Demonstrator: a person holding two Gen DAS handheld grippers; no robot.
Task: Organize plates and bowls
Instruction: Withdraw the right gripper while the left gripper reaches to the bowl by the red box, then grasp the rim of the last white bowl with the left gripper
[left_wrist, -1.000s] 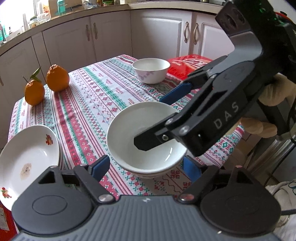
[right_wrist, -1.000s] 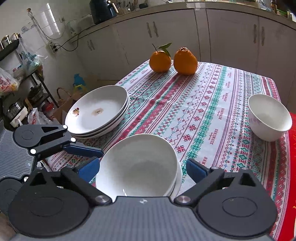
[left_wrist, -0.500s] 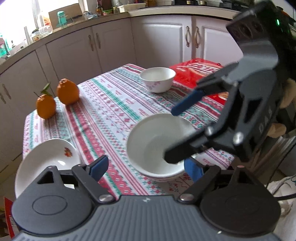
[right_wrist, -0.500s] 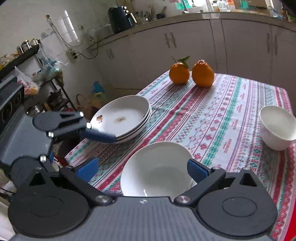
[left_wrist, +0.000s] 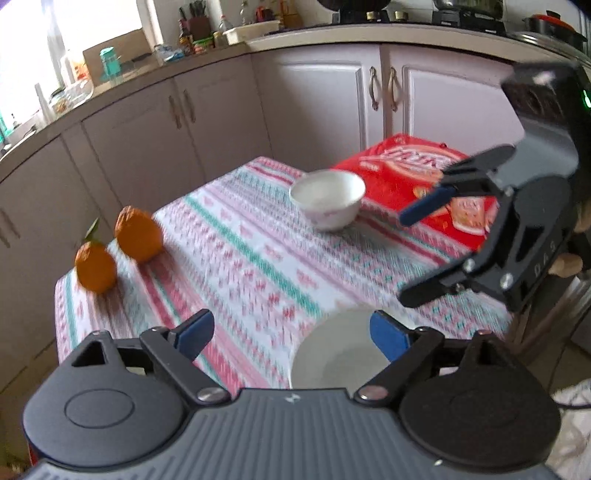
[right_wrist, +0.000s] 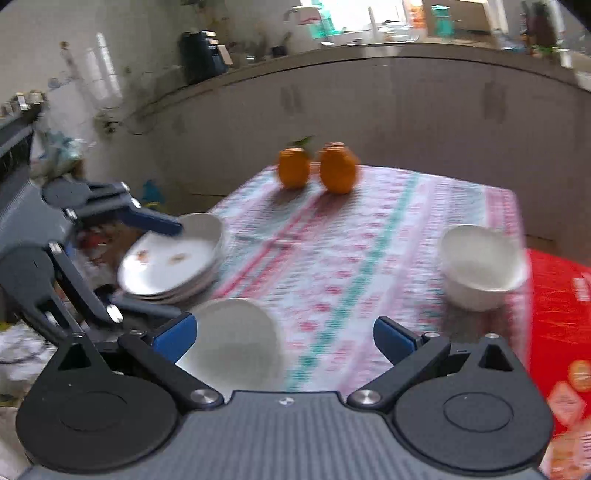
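Note:
A stack of white bowls (left_wrist: 340, 354) (right_wrist: 236, 339) sits at the near edge of the patterned tablecloth. A single white bowl (left_wrist: 328, 201) (right_wrist: 482, 267) stands farther back beside a red packet. A stack of white plates (right_wrist: 173, 258) sits at the table's left edge in the right wrist view. My left gripper (left_wrist: 291, 334) is open and empty, above the near edge by the bowl stack. My right gripper (right_wrist: 284, 334) is open and empty, raised above the table; it also shows in the left wrist view (left_wrist: 417, 258).
Two oranges (left_wrist: 118, 247) (right_wrist: 317, 171) sit at the far corner of the table. A red snack packet (left_wrist: 417, 184) (right_wrist: 557, 314) lies at the table's right side. White kitchen cabinets (left_wrist: 221, 122) ring the table. Both views are motion-blurred.
Both grippers have pulled back and up from the stacked bowls. The right gripper, earlier over the bowl stack, is now off to the right. The bowls stay put.

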